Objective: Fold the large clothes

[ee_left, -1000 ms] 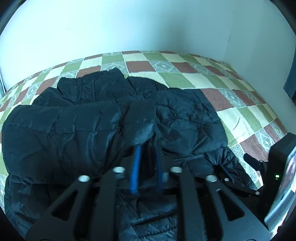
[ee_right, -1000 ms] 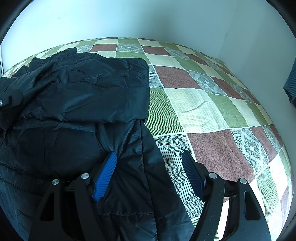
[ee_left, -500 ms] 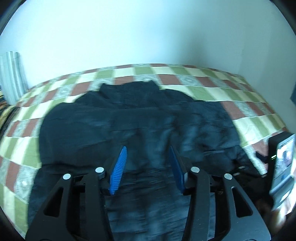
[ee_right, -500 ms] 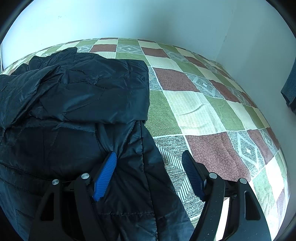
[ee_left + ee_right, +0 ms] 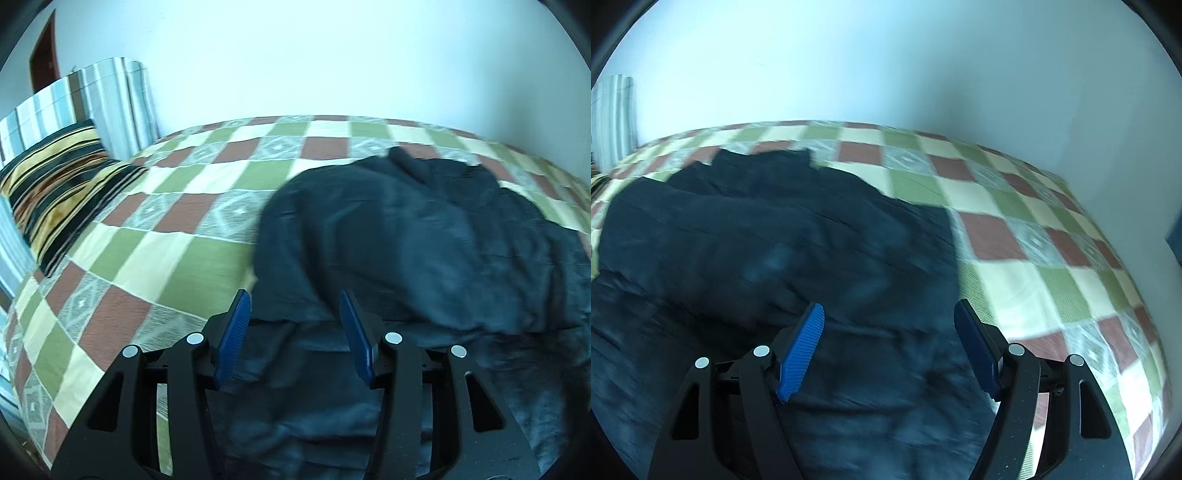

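Observation:
A large black quilted jacket [image 5: 424, 240] lies crumpled on the checked bedspread [image 5: 177, 258], with a layer folded over its middle. In the left wrist view my left gripper [image 5: 294, 299] hovers over the jacket's near left edge. Its blue pads are apart and nothing is pinched between them. In the right wrist view the jacket [image 5: 757, 240] fills the left and centre, blurred by motion. My right gripper [image 5: 888, 306] stands wide open above the jacket's right part, holding nothing.
A dark pillow with yellow stripes [image 5: 62, 184] lies at the bed's left end, in front of a grey striped cushion [image 5: 110, 103]. White walls close off the far side and the right corner. Bare bedspread [image 5: 1034, 258] shows right of the jacket.
My left gripper let go of the jacket fold, opened and swung left to the jacket's left edge. My right gripper stayed open and lifted, its view tilting up toward the wall.

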A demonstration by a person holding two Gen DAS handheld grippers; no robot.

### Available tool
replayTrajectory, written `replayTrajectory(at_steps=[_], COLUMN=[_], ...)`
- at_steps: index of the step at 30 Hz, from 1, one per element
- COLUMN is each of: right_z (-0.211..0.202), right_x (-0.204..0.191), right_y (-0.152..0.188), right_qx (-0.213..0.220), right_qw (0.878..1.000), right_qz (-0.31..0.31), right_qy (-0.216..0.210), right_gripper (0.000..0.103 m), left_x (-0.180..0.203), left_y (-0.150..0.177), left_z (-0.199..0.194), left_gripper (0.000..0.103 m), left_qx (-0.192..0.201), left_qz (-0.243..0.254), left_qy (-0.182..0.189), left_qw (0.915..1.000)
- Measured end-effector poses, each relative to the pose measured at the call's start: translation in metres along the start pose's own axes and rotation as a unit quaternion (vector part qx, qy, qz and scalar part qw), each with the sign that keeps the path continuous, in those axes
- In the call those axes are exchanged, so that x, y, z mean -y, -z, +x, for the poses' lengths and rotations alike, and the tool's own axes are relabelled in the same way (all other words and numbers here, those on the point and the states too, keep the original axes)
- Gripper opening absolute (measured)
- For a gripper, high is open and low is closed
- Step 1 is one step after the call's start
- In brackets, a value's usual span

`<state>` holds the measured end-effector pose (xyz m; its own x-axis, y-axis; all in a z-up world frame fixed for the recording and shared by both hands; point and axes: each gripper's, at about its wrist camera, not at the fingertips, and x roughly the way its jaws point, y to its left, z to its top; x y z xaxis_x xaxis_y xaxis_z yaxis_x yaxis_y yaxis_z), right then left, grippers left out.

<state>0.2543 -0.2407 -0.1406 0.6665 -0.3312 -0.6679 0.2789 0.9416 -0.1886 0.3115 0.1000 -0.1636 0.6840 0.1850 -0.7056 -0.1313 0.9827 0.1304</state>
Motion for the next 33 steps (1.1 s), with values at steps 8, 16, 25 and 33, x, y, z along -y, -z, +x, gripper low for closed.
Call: replayTrajectory(at_steps=[8, 16, 25, 33], right_z=[0.026, 0.062, 0.045, 0.035], right_x=[-0.069, -0.088, -0.089, -0.051], right_y=[-0.033, -0.031, -0.035, -0.052], right_qx=[-0.001, -0.055, -0.03, -0.005], right_qw=[0.998, 0.996, 0.995, 0.998], right_qz=[-0.041, -0.017, -0.006, 0.006], right_qy=[-0.048, -0.072, -0.093, -0.056], right_gripper=[0.072, 0.072, 0.014, 0.013], left_x=[-0.017, -0.017, -0.022, -0.01], left_y=[0.001, 0.005, 0.003, -0.017], left_z=[0.027, 0.047, 0.046, 0.043], left_gripper=[0.051, 0.051, 0.056, 0.056], left_qx=[-0.019, -0.031, -0.025, -0.012], left_qz=[-0.01, -0.009, -0.013, -0.012], left_qy=[-0.013, -0.007, 0.003, 0.027], left_qw=[0.9997, 0.9995, 0.9996, 0.9995])
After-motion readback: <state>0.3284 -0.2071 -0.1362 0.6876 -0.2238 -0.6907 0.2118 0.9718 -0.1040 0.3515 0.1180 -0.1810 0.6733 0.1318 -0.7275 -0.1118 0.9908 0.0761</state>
